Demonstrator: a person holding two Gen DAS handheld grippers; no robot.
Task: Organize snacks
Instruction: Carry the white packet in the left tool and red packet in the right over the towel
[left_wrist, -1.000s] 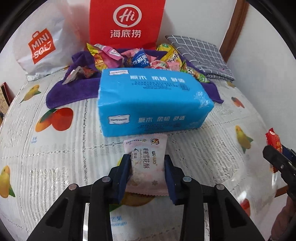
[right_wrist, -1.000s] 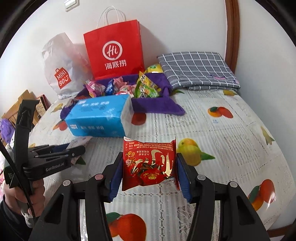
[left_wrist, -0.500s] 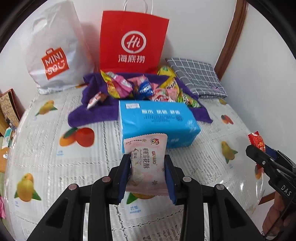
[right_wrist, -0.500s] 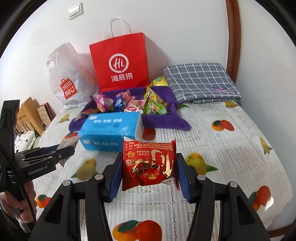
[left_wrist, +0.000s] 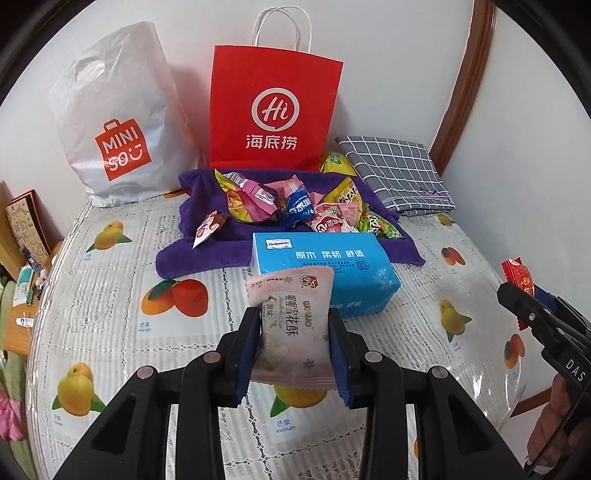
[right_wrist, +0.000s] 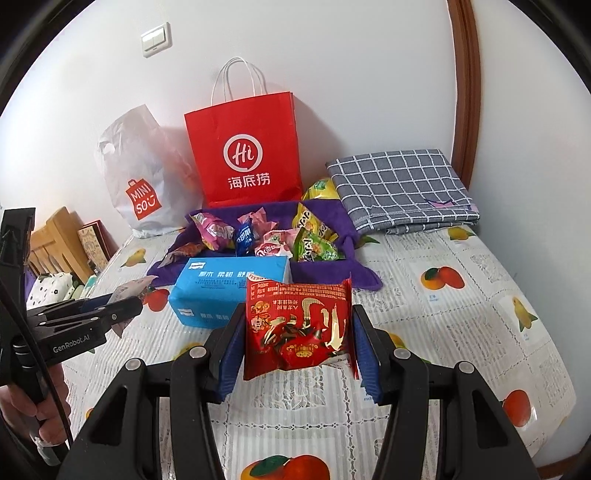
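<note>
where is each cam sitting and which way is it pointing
Left wrist: on the left gripper, looking along its fingers toward the wall; it grips a pink snack packet, and the right gripper shows at the right edge.
Right wrist: on the right gripper, facing the same wall; it grips a red snack packet, and the left gripper with its hand shows at left.
Shared: blue tissue pack, red Haidilao bag, snack pile.

Pink snack packet (left_wrist: 291, 325) hiding blue tissue pack's (left_wrist: 325, 269) near face, small print unreadable
</note>
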